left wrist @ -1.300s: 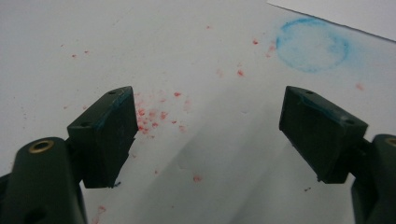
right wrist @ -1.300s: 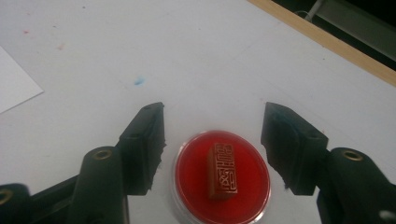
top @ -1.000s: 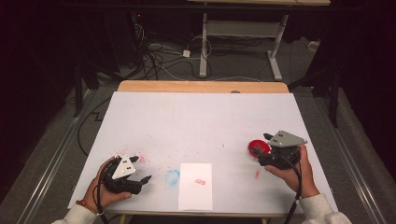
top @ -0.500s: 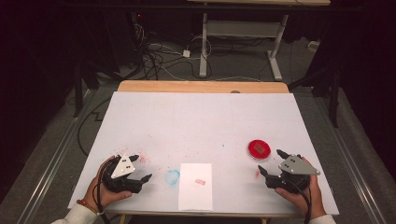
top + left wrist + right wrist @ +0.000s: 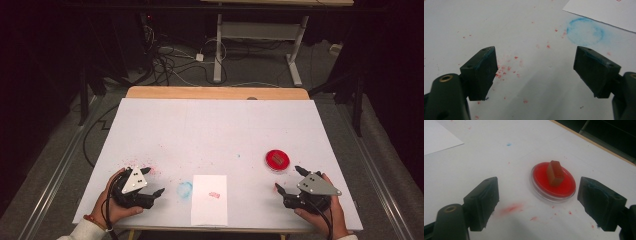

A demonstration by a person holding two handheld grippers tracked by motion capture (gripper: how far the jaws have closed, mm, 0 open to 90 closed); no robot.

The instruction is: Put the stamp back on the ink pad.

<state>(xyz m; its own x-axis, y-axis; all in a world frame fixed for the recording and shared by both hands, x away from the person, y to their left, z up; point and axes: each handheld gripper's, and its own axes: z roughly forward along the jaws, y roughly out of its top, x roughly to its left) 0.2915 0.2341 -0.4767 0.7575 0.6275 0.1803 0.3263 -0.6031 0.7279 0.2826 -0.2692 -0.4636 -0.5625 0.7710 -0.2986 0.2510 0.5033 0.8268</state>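
Bench (image 5: 215, 130): white, speckled with red ink. Paper sheet (image 5: 209, 199): near edge, faint red mark; blue ring stain (image 5: 184, 189) just beside it. Red ink dish (image 5: 553, 181): I see the brown stamp (image 5: 555, 173) upright inside, nothing blocking it. My right gripper (image 5: 287, 180): jaws wide, empty, having just opened and drawn back from the dish it held over earlier. Left gripper (image 5: 153, 181): jaws open, empty.
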